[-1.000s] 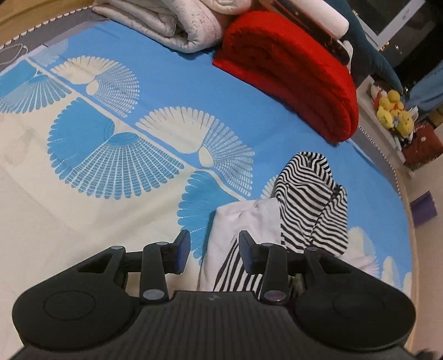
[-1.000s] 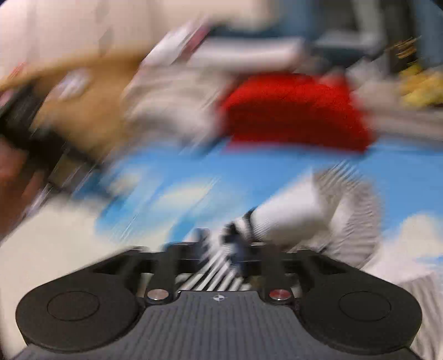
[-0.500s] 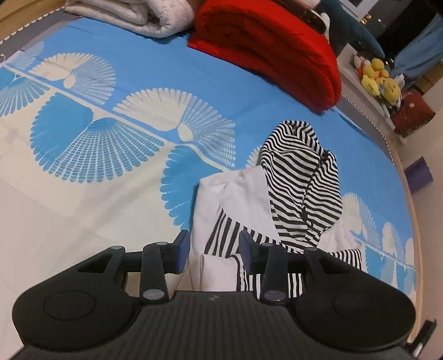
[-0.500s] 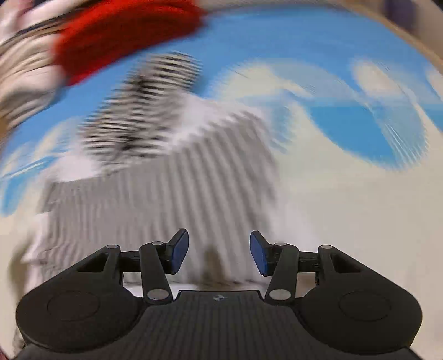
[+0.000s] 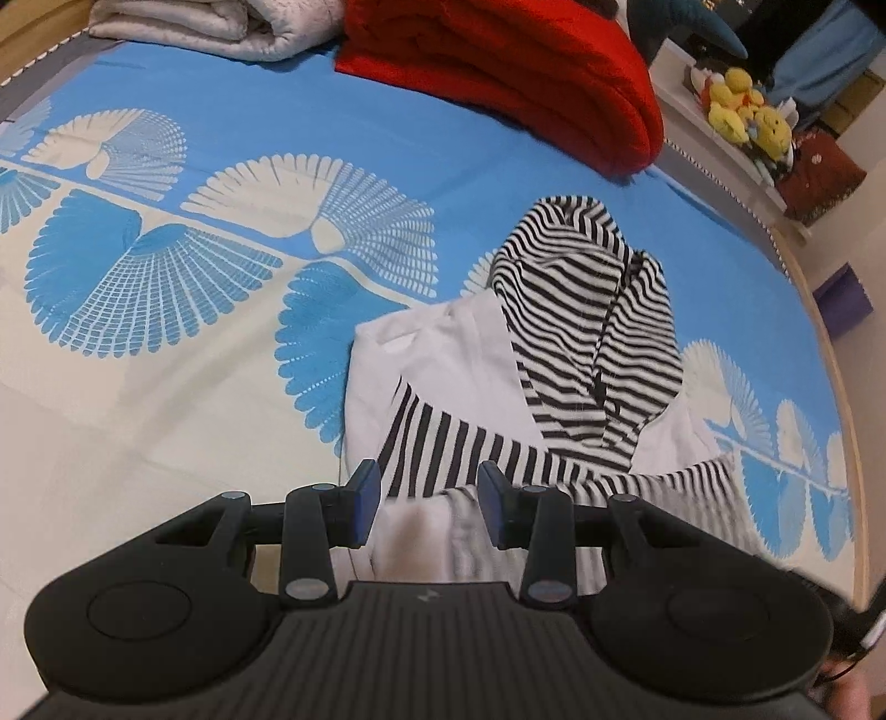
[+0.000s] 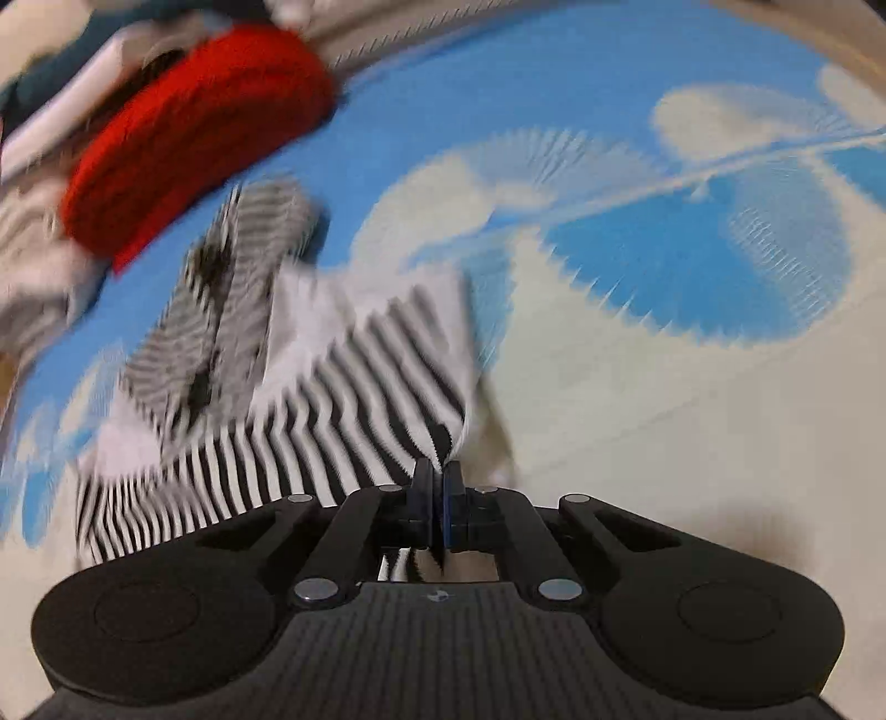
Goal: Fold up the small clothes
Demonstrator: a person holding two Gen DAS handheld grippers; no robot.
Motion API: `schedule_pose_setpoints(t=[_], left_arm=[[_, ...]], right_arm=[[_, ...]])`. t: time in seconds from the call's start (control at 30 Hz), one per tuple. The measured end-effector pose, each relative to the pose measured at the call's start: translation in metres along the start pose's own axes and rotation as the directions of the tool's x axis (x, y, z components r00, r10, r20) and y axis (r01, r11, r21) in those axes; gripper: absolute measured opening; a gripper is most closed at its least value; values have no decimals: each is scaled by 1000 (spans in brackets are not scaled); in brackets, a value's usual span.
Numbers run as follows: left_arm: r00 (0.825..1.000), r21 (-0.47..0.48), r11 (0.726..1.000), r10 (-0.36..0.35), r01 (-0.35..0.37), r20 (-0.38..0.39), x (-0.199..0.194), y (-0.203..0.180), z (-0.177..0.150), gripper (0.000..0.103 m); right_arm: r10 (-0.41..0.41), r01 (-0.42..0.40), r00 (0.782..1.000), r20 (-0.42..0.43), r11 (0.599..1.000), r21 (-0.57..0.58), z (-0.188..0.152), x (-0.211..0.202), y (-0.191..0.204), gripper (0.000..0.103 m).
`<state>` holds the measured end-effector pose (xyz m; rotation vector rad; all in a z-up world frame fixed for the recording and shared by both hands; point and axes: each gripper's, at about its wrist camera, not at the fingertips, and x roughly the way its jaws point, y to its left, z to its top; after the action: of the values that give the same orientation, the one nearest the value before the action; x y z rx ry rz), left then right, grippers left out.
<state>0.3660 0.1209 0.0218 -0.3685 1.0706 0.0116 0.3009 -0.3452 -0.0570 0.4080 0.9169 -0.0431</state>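
The right gripper [image 6: 438, 501] has its fingers pressed together on a striped corner of the hooded garment [image 6: 354, 382], which is blurred in the right wrist view. The left gripper [image 5: 429, 501] has its fingers [image 5: 362, 501] spread wide, holding nothing, just above the near striped part of the garment [image 5: 498, 399]. The garment, white with black stripes, lies on the bed [image 5: 166, 387], its striped hood [image 5: 581, 310] pointing toward the far edge. The bed cover is blue and cream with fan shapes. A folded red blanket [image 5: 515, 72] lies along the far edge, beyond the hood, with a pale folded quilt [image 5: 221, 25] beside it. Yellow plush toys [image 5: 745, 113] sit on a shelf past the bed's far corner.
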Motion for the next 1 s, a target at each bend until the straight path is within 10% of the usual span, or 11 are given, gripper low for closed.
schedule_pose_setpoints(t=[0.23, 0.33, 0.57, 0.9, 0.93, 1.0], left_arm=[[998, 119, 993, 3, 5, -69, 22, -21, -25, 43], [992, 89, 995, -33, 44, -120, 32, -19, -35, 44], [950, -61, 994, -104, 89, -294, 79, -5, -65, 44], [982, -128, 989, -91, 70, -168, 104, 2, -58, 50], [982, -129, 988, -101, 81, -158, 105, 3, -57, 47], [982, -99, 991, -110, 95, -153, 104, -2, -53, 8]], right_arm=[[9, -9, 1000, 0, 1000, 12, 6, -10, -16, 13], [106, -106, 994, 1, 992, -63, 5, -21, 1, 45], [129, -159, 983, -131, 955, -252, -15, -14, 34, 44], [34, -121, 986, -164, 821, -559, -54, -9, 65, 44], [28, -123, 985, -172, 811, -572, -57, -7, 67, 44], [2, -108, 985, -172, 785, -610, -64, -2, 70, 44]])
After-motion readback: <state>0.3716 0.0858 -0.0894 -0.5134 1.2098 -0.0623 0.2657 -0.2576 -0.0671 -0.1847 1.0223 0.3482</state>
